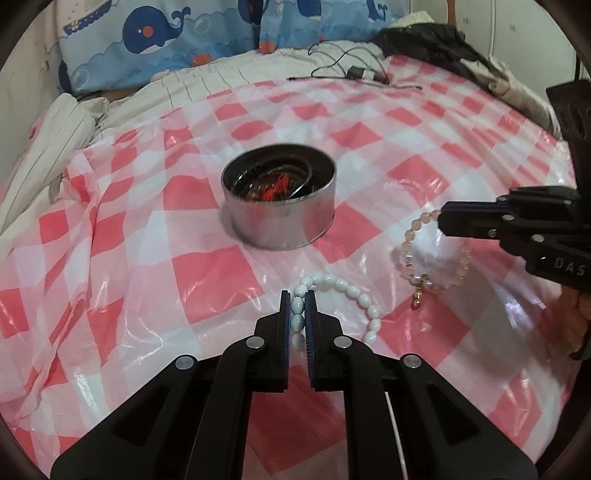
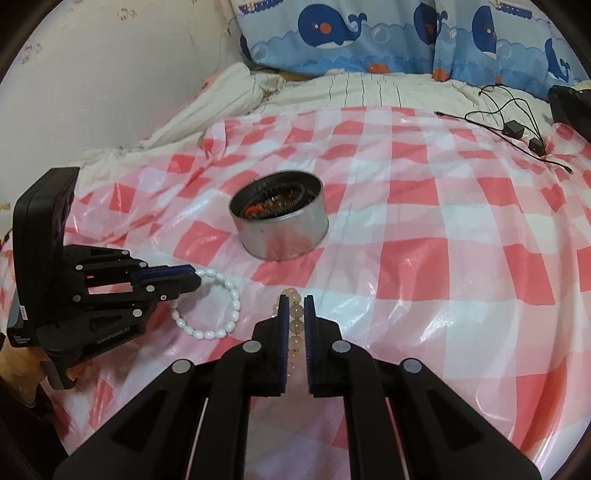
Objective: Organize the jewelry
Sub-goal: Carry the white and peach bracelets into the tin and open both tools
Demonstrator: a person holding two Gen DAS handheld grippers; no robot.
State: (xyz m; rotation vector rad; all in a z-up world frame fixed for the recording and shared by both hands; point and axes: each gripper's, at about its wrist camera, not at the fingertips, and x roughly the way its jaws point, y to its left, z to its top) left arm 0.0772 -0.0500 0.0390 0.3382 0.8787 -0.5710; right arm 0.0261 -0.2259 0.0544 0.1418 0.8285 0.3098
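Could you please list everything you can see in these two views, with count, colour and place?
tin: one, silver, round, mid-cloth, with dark and red jewelry inside
white bracelet: one, oval white beads, near edge of the cloth, pinched by the left gripper
pink bracelet: one, pale pink beads with a small charm, right of the white one, pinched by the right gripper
cloth: one, red and white check plastic, over the bed
pillows: blue whale print, at the head of the bed
cables: black, far right corner
left gripper: black, closed on white beads
right gripper: black, closed on pink beads
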